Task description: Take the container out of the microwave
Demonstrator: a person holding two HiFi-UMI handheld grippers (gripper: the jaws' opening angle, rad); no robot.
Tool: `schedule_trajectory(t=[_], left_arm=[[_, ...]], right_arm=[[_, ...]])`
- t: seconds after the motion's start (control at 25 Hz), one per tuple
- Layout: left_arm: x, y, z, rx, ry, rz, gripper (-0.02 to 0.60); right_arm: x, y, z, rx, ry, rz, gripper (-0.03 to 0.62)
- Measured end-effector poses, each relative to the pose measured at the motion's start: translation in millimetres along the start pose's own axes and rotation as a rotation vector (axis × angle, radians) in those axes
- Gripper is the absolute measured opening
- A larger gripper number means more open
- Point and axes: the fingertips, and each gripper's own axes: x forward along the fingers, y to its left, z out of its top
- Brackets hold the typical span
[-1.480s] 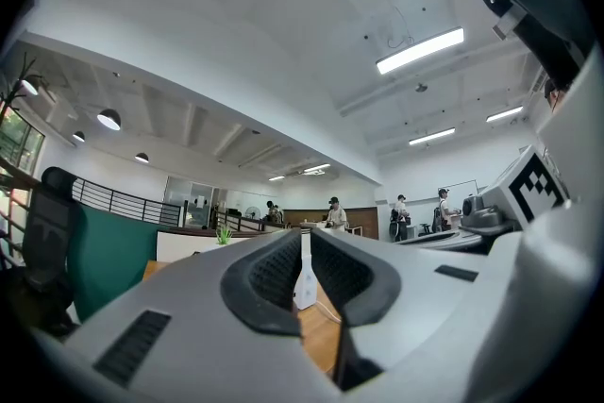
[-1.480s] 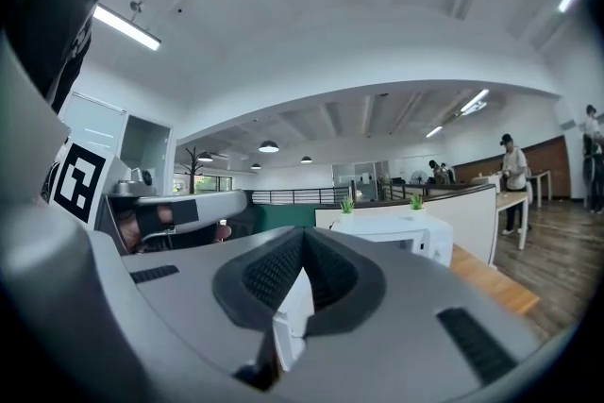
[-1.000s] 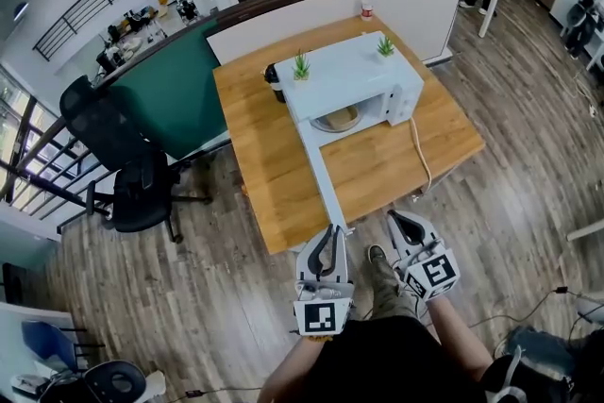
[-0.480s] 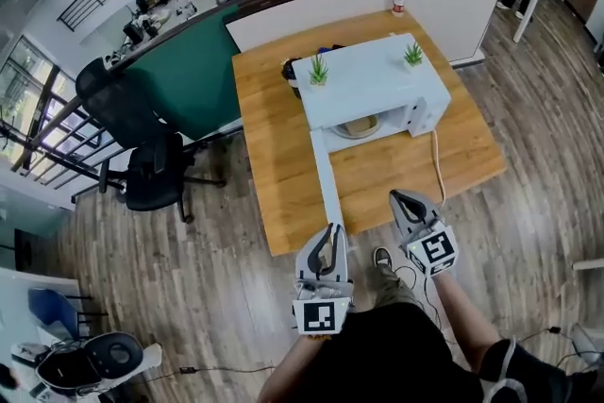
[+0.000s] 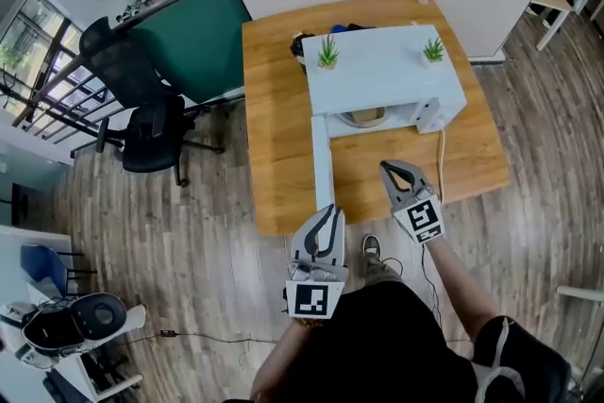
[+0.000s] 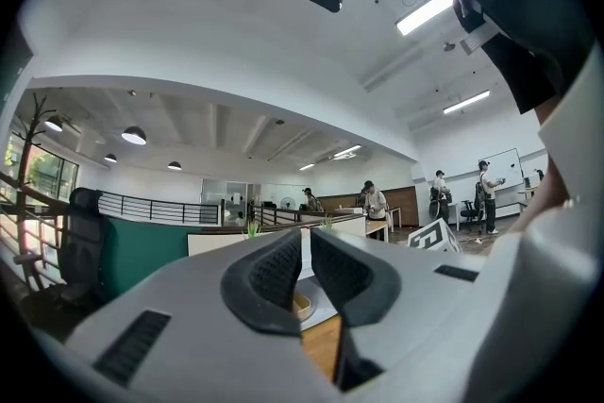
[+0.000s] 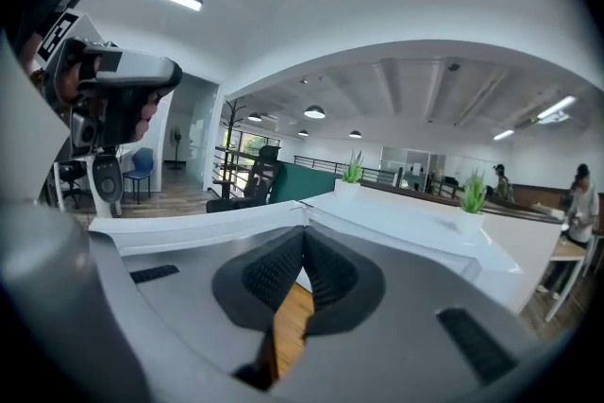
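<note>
The white box microwave (image 5: pixel 387 66) on the wooden surface (image 5: pixel 274 156) has been approached; the shallow tan container (image 5: pixel 363 117) is still inside. Right claw (image 5: pixel 385 167) clenched empty, left claw (image 5: pixel 330 210) barely parted.

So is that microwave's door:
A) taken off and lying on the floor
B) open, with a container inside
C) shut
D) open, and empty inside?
B: the microwave has its door swung out toward the person, and a tan container shows in the opening.
</note>
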Motion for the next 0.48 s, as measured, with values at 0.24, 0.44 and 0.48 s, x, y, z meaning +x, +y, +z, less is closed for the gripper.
schedule_trajectory(t=[0.24, 0.44, 0.48], left_arm=[[19, -1, -6, -0.046, 0.025, -0.004, 0.048], [30, -5, -10, -0.069, 0.041, 0.005, 0.048], [31, -5, -10, -0.070, 0.041, 0.010, 0.048]], right_arm=[[38, -17, -24, -0.084, 0.062, 0.070, 0.008], [70, -36, -48, -0.145, 0.105, 0.106, 0.008], [77, -39, -53, -0.154, 0.116, 0.113, 0.008]])
